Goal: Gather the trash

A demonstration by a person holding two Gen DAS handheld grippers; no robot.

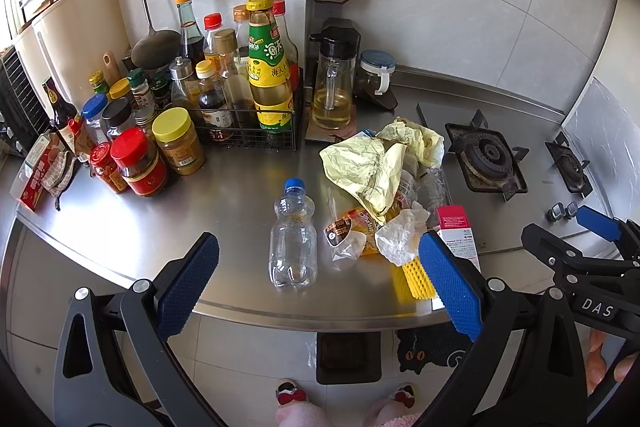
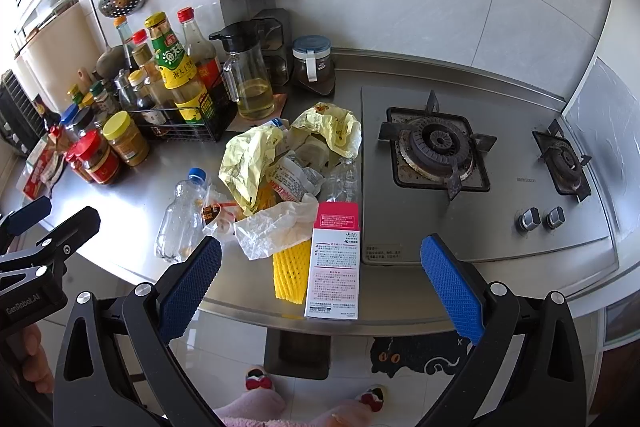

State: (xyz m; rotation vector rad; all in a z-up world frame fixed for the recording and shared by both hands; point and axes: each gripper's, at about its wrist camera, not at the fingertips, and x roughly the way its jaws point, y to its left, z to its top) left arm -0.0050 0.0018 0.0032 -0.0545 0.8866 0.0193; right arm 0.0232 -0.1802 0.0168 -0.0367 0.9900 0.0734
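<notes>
A heap of trash lies on the steel counter (image 1: 224, 187): an empty clear bottle with a blue cap (image 1: 293, 235) (image 2: 180, 215), crumpled yellow bags (image 1: 372, 163) (image 2: 256, 159), a white tissue (image 1: 400, 237) (image 2: 276, 227), a yellow foam net (image 1: 414, 279) (image 2: 290, 271), a pink and white carton (image 2: 334, 259) (image 1: 456, 231) and a snack wrapper (image 1: 346, 233). My left gripper (image 1: 316, 287) hangs open in front of the counter edge, below the bottle. My right gripper (image 2: 320, 283) is open too, with the carton's near end between its fingers, untouched.
Sauce bottles and jars (image 1: 180, 99) crowd the back left, some in a wire basket (image 1: 248, 135). An oil jug (image 1: 334, 87) stands behind the heap. A gas hob (image 2: 436, 151) fills the right side. Below are a dark floor bin (image 2: 298, 351), a cat mat and slippered feet.
</notes>
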